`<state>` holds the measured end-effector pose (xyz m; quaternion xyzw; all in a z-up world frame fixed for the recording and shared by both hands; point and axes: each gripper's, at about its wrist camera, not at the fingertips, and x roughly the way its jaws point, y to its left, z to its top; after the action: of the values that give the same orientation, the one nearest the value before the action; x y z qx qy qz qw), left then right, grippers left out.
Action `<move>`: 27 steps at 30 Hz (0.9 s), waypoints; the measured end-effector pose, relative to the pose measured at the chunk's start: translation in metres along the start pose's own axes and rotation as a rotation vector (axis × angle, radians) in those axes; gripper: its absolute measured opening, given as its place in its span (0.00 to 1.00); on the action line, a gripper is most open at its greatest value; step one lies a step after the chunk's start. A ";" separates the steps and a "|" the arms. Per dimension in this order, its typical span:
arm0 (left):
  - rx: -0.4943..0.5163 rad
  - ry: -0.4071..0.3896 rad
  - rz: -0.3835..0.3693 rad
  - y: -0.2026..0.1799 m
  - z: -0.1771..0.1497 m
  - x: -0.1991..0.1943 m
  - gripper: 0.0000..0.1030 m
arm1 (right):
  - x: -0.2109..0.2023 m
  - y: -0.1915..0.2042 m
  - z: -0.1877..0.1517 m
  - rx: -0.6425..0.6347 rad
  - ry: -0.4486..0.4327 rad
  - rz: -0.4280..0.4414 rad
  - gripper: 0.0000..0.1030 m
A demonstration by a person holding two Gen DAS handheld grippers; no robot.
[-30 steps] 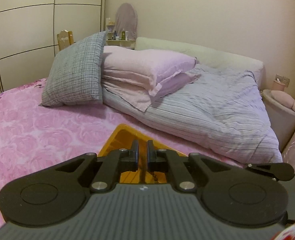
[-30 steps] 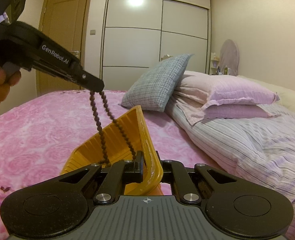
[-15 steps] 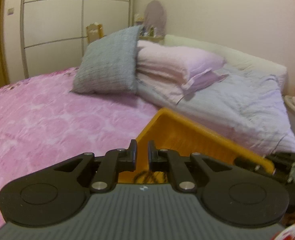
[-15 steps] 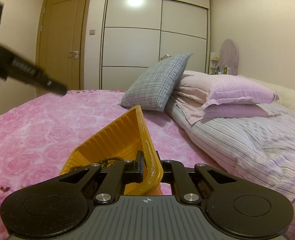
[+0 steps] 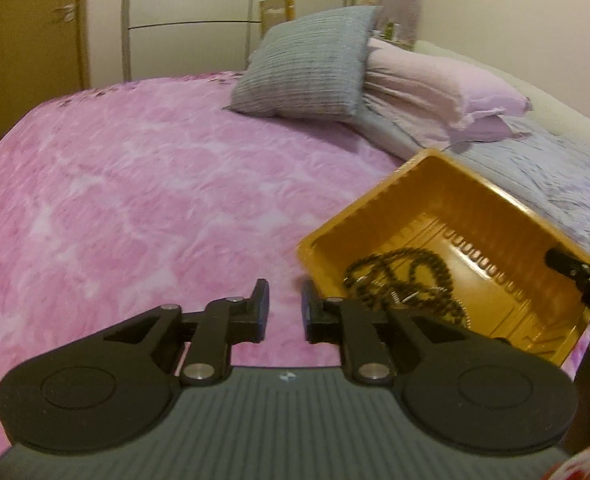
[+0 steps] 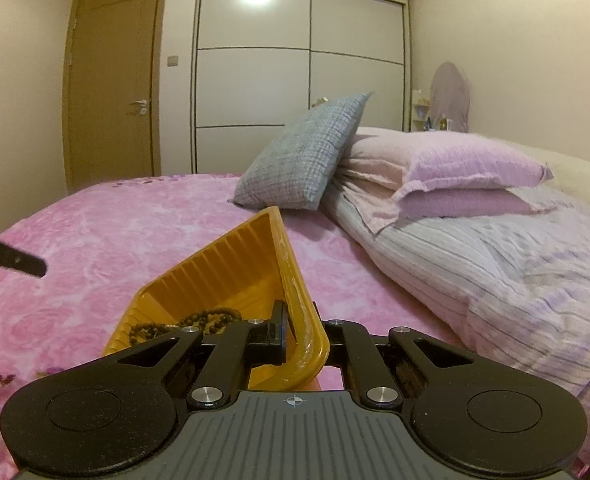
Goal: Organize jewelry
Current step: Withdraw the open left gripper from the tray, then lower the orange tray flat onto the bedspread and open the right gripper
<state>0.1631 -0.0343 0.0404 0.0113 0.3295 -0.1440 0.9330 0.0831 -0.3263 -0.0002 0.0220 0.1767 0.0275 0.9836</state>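
A yellow tray [image 5: 507, 216] sits tilted on the bed's pink floral bedspread [image 5: 135, 184], its near side lifted, and it holds a heap of dark bead strands [image 5: 407, 280] coiled loosely on its ribbed floor, with a few thin silvery bits among the loops that are too small to make out. From the right wrist view the same beads [image 6: 199, 318] lie low in the tray [image 6: 231, 264], gathered toward its near end. The beads are small, round and dark brown to black, strung closely in a long chain that folds over itself. The right tongs [image 6: 301, 334] are clamped narrow on the tray's rim at its near corner, one finger inside the wall and one outside. The left tongs [image 5: 285, 310] hover over the bedspread just beside the tray's left corner; their jaws are opening, with nothing between them. A grey checked pillow [image 5: 307, 64] leans against pink pillows [image 5: 435, 80] behind the tray.
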 end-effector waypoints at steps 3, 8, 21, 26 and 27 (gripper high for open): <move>-0.012 0.010 0.019 0.005 -0.007 -0.002 0.17 | 0.003 -0.009 -0.002 0.034 0.014 0.007 0.08; -0.026 0.013 0.046 0.008 -0.016 -0.006 0.24 | 0.010 -0.031 -0.007 0.113 0.045 0.039 0.08; -0.127 -0.035 0.045 0.009 -0.045 -0.024 0.62 | 0.029 -0.093 -0.035 0.367 0.121 0.148 0.08; -0.139 -0.014 0.063 0.008 -0.054 -0.024 0.73 | 0.031 -0.105 -0.041 0.420 0.134 0.178 0.08; -0.150 -0.006 0.064 0.008 -0.056 -0.024 0.76 | 0.030 -0.108 -0.043 0.437 0.135 0.183 0.08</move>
<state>0.1131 -0.0135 0.0106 -0.0484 0.3360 -0.0893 0.9364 0.1015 -0.4303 -0.0566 0.2482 0.2412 0.0791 0.9348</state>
